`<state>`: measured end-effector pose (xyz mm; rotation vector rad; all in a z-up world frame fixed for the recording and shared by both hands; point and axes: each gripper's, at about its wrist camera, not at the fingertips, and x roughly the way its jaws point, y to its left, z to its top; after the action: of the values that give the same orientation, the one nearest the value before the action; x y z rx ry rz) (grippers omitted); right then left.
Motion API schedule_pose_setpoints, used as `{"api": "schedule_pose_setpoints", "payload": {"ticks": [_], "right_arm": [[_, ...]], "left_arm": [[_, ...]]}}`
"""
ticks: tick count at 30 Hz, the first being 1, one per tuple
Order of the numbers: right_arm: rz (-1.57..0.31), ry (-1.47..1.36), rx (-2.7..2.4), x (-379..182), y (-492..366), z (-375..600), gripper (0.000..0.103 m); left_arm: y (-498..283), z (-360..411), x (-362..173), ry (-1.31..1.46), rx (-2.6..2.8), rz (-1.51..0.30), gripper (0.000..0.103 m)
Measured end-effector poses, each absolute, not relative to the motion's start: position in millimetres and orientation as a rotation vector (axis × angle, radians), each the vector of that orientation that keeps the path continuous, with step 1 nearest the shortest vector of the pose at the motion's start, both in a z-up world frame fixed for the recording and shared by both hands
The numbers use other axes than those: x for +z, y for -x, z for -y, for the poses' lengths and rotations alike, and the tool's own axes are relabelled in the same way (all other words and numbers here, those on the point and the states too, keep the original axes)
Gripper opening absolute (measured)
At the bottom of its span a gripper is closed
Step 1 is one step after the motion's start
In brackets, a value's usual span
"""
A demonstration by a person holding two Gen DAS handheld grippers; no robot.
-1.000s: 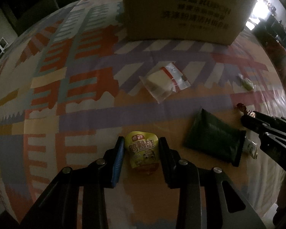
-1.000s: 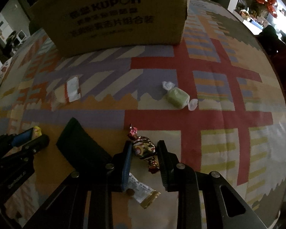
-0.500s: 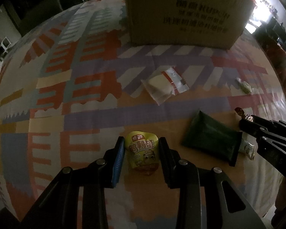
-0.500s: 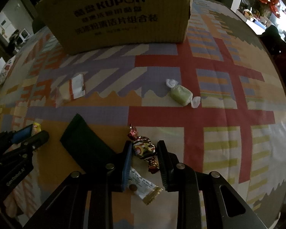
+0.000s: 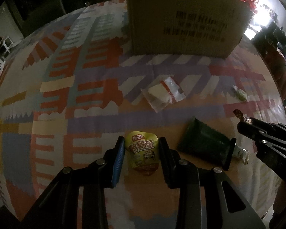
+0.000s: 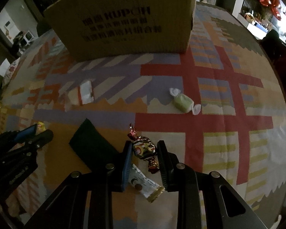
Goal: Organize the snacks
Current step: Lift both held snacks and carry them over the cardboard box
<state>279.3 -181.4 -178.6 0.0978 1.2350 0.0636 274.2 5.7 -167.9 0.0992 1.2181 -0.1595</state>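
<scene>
Left wrist view: the left tongs [image 5: 141, 150] are clamped on a yellow snack pouch [image 5: 143, 155], one pad pressed to each side, above the patterned cloth of the counter [image 5: 53, 114]. Just right of them lies a dark green packet [image 5: 204, 145] flat on the cloth, with a small pale wrapper [image 5: 242, 152] showing past its right end. Farther up the cloth lies a clear packet with a red stripe [image 5: 162, 93], and well to the right of that a small green candy [image 5: 241, 94]. A cardboard box [image 5: 183, 21] with dark print stands at the far side of the counter. At the right edge the right tongs [image 5: 244, 126] reach in, with the twisted end of a foil candy [image 5: 238, 113] showing at their tip.

Right wrist view: the right tongs [image 6: 145, 150] are shut onto a foil-wrapped candy [image 6: 144, 149] in red and gold, its twisted ends sticking out above and below the pads. Beneath them on the cloth lies the pale wrapper [image 6: 145, 187], and to the left the dark green packet [image 6: 91, 147]. The green candy [image 6: 183, 102] in its clear twist wrap lies apart on the cloth, farther out and to the right. The clear packet [image 6: 83, 93] lies to the left near the box [image 6: 127, 19]. At the left edge the left tongs [image 6: 36, 133] show with a bit of the yellow pouch [image 6: 41, 126] at their tip.
</scene>
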Motion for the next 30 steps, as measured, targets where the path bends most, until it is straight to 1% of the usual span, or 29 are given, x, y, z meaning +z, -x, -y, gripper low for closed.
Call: {"api": "schedule_pose_setpoints", "payload": {"ticks": [17,25,30], "right_arm": [[-1.184,-0.085,0.09,-159,-294,168,0.028],[-1.15,-0.089,0.119,-147,-314,160,0.028],[-1.126,-0.109,0.149,-136,-333,153,0.028]], "left_arm": [[-289,-14,-149,-0.085,-0.145,-1.154,0.035],[-311,-14,-139,-0.07,-0.158,-1.141,0.035],[-332,-14,-120,-0.081,-0.142,-1.097,0.035]]}}
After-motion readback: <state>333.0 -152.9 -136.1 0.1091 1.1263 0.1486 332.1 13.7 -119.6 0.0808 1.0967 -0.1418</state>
